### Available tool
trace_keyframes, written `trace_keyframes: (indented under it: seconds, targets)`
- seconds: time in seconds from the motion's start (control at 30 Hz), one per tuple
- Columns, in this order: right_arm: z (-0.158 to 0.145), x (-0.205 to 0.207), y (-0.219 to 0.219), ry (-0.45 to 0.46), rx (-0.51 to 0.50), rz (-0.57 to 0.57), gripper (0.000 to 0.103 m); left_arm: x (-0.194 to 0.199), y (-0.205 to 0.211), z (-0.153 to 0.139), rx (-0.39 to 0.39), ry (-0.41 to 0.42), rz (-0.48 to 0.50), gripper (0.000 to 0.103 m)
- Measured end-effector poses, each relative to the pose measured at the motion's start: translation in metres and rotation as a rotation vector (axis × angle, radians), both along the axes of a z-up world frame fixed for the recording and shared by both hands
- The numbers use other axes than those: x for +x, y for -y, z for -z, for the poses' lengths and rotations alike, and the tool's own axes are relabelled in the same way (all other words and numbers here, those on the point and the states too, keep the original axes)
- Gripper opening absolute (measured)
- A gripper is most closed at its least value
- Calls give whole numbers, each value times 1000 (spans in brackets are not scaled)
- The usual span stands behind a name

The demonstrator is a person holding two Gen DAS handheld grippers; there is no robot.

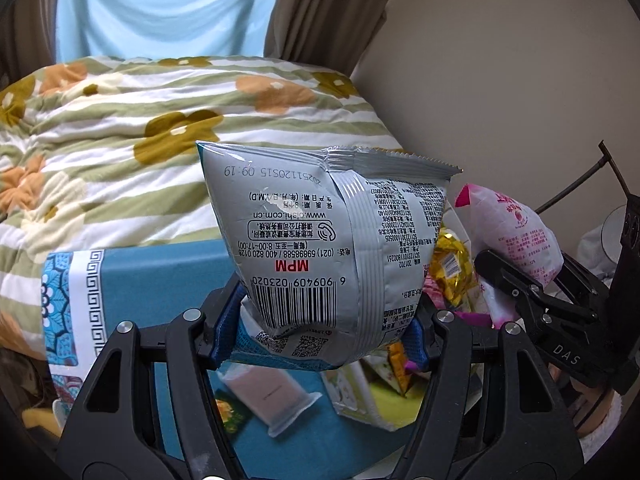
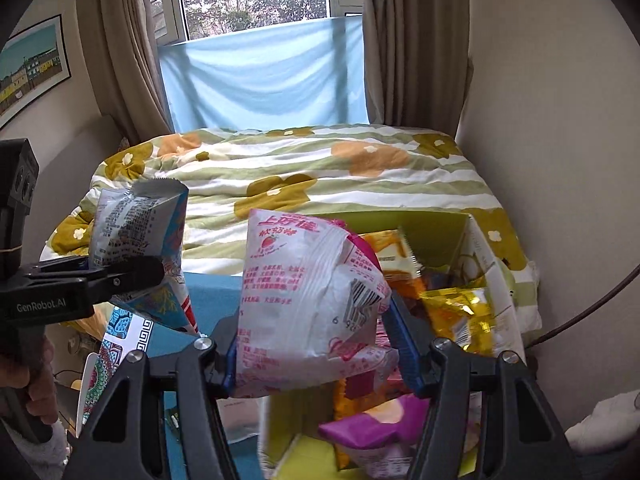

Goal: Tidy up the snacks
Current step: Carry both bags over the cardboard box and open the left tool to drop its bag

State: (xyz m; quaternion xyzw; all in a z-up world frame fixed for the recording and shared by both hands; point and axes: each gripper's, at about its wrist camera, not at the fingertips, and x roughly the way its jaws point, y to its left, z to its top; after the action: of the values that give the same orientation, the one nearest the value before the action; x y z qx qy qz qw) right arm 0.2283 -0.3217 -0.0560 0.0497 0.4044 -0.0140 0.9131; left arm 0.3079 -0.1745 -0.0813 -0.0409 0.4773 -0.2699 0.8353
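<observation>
My left gripper [image 1: 320, 336] is shut on a silver snack bag [image 1: 320, 240] with a barcode, held upright above the blue table; it also shows in the right wrist view [image 2: 132, 224]. My right gripper [image 2: 316, 360] is shut on a white and pink strawberry snack bag [image 2: 296, 300], held over an open cardboard box [image 2: 476, 240]; this bag also shows in the left wrist view [image 1: 516, 232]. The box holds several snack packets, among them a gold one [image 2: 460, 316] and a purple one [image 2: 376, 424].
A blue tablecloth [image 1: 160, 280] with a patterned border covers the table. A brown flat packet [image 1: 276, 400] and a small yellow-green packet [image 1: 230, 414] lie on it. A bed with a floral quilt [image 2: 320, 176] stands behind. A wall is to the right.
</observation>
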Motion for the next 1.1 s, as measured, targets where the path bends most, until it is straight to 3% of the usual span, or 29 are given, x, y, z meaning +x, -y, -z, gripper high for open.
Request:
trace_keyframes:
  seconds: [0.3, 0.37, 0.4, 0.43, 0.47, 0.7, 1.1]
  targets:
    - [-1, -1, 93, 10, 16, 13, 57, -1, 113, 31, 3, -96, 31, 63]
    - [2, 2, 107, 0, 23, 11, 57, -1, 124, 37, 0, -126, 18, 72]
    - [4, 4, 113, -4, 28, 7, 57, 0, 127, 41, 8, -143, 9, 87]
    - [5, 5, 118, -9, 31, 3, 57, -1, 128, 44, 18, -150, -6, 97]
    - [7, 7, 123, -14, 35, 0, 57, -3, 127, 44, 26, -147, -21, 99]
    - [22, 16, 136, -41, 80, -30, 57, -13, 104, 42, 93, -121, -81, 99]
    - [27, 59, 134, -65, 114, -87, 57, -27, 58, 39, 95, -95, -209, 99]
